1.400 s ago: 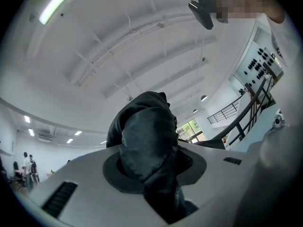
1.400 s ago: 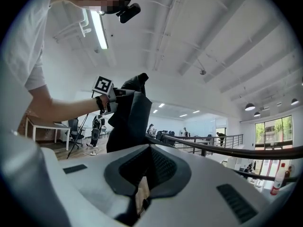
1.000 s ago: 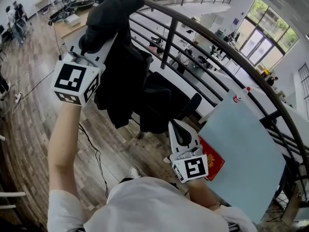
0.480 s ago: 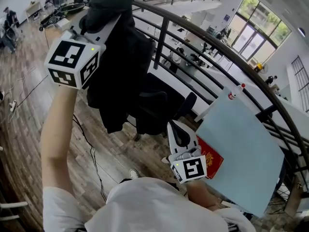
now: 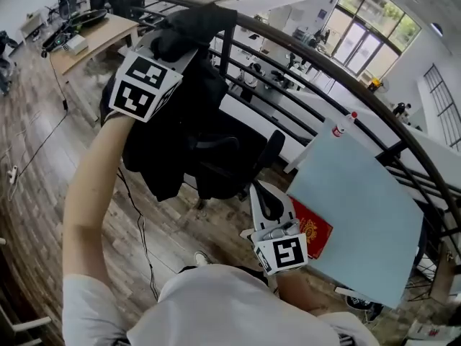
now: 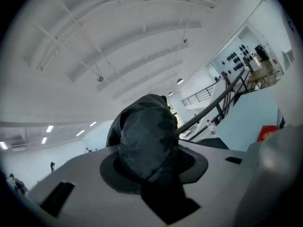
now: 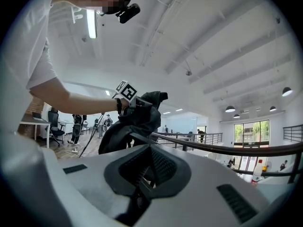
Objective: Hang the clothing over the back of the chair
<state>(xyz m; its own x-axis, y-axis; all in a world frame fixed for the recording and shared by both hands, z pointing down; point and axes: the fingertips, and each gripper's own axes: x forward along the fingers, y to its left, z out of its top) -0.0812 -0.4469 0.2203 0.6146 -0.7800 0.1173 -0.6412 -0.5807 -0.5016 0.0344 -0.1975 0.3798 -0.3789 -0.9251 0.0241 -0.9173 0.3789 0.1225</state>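
Black fabric garment [image 5: 176, 125] being held up above the black swivel office chair [image 5: 234, 157].

The garment is dangling in a bunch from the left gripper [image 5: 189, 38]. Its jaws have just been easing apart and are pinching a fold of the cloth high beside the dark curved metal railing [image 5: 324, 71]. The right gripper [image 5: 265, 193] is waiting low near the person's body, jaws together on nothing, just beside a red booklet [image 5: 313, 233] and a pale blue board [image 5: 353, 207].
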